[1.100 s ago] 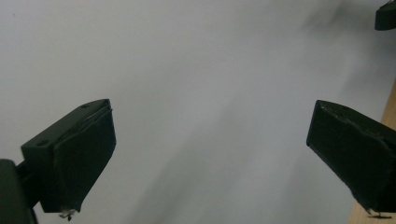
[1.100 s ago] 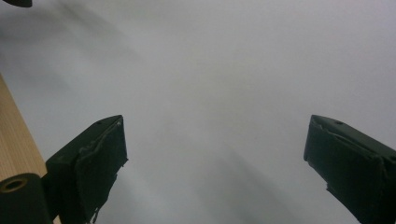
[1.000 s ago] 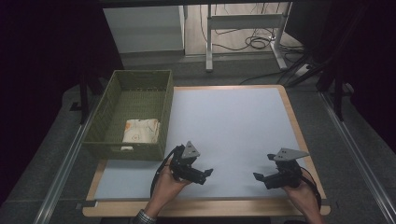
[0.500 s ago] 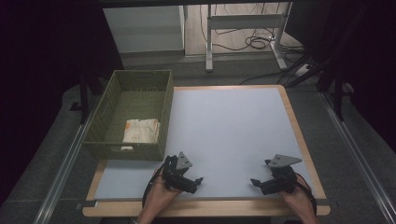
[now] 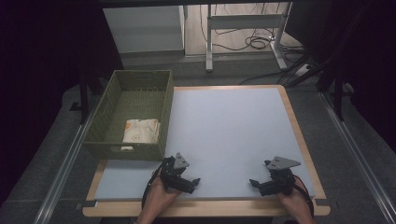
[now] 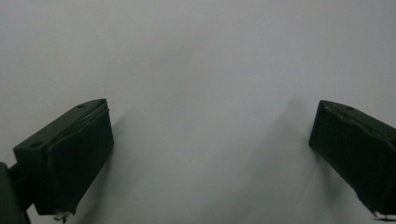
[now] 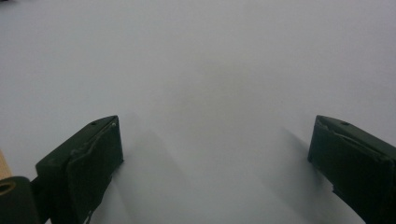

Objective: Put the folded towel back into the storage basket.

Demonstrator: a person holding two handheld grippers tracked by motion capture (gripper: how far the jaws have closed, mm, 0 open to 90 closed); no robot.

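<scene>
Both hand-held grippers rest low over the pale blue mat (image 5: pixel 229 135) near the table's front edge. My left gripper (image 5: pixel 194 183) sits at the front left, jaws pointing right, and in the left gripper view its gripper (image 6: pixel 210 154) stands open over bare mat. My right gripper (image 5: pixel 254 183) sits at the front right, jaws pointing left toward the other one. In the right gripper view that gripper (image 7: pixel 215 158) is open too, with nothing between its fingers (image 7: pixel 84 168). A green woven basket (image 5: pixel 112 100) at the left holds a folded cream cloth (image 5: pixel 140 131).
The wooden table edge (image 5: pixel 205 207) frames the mat. Behind the table are a white cabinet (image 5: pixel 142 28), a metal desk frame (image 5: pixel 243 23) and cables on the floor (image 5: pixel 254 42). Grey rails (image 5: pixel 60 172) run along both sides.
Both hands have drawn back toward the front edge of the table and lowered. The grippers now lie closer to the mat, still open.
</scene>
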